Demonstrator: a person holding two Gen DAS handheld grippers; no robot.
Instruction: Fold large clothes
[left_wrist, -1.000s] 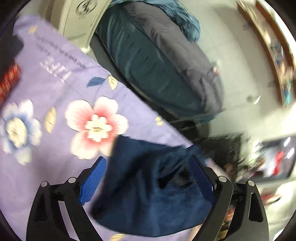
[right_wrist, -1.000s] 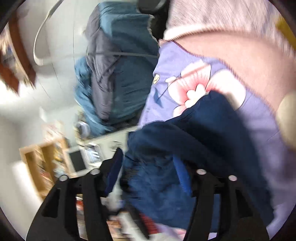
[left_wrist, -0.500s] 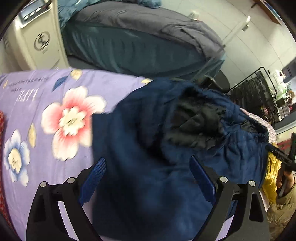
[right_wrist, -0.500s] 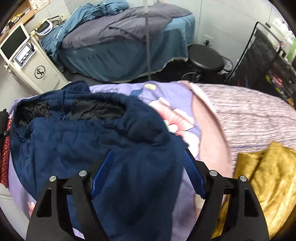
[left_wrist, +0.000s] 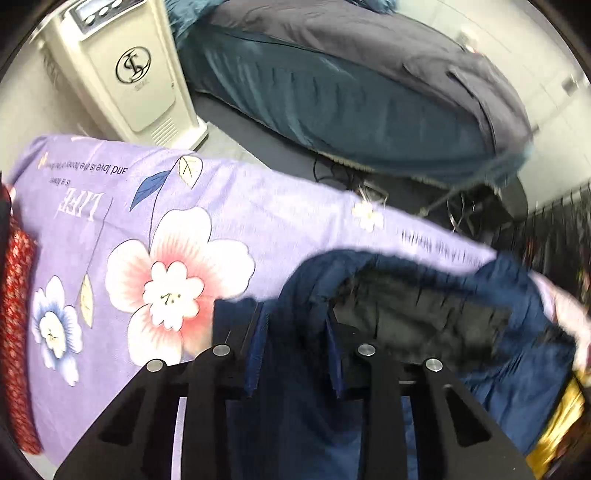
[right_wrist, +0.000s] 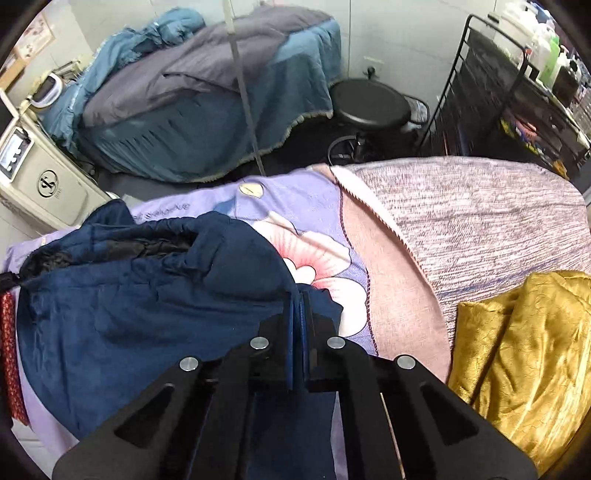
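Grippers both just clamped down on jacket: left gripper pinching a thick fold, right gripper squeezed nearly flat on a thin edge. Jacket bunched on purple floral sheet, black lining up. Gold cloth just right of it. Teal bed well behind.

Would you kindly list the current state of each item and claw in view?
Navy jacket: crumpled on the floral sheet, lining exposed.
Left claw: just closed, pinching the jacket.
Right claw: just closed, pinching jacket fabric.
Floral sheet: spread flat.
Gold garment: bunched, unfolded.
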